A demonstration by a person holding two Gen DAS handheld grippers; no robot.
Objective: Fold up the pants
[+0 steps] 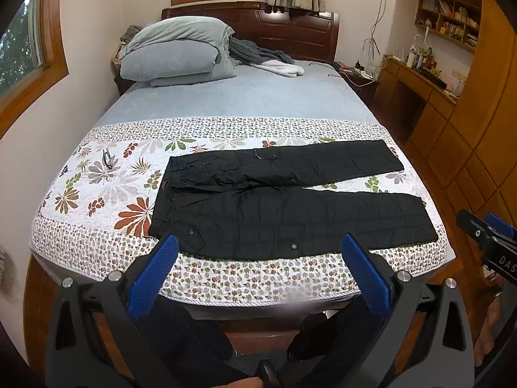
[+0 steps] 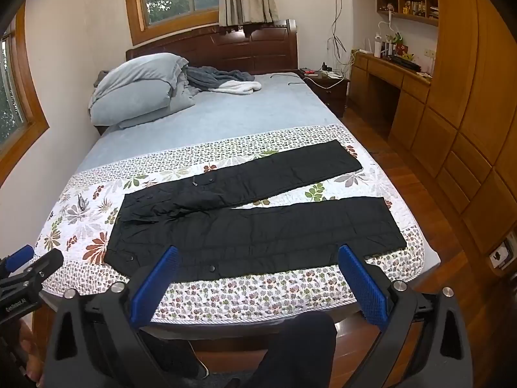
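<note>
Black pants (image 1: 284, 200) lie flat on the floral quilt (image 1: 97, 194) at the foot of the bed, waistband to the left, both legs spread apart toward the right. They also show in the right wrist view (image 2: 258, 226). My left gripper (image 1: 258, 245) is open and empty, held above the bed's near edge in front of the pants. My right gripper (image 2: 258, 255) is open and empty, also short of the near leg. Each gripper shows at the edge of the other's view.
Stacked pillows (image 1: 174, 51) and a grey blanket (image 1: 258, 55) lie at the head of the bed. Glasses (image 1: 108, 158) rest on the quilt left of the pants. A wooden desk (image 1: 416, 80) and wardrobe (image 2: 468, 129) stand on the right. The person's legs are below.
</note>
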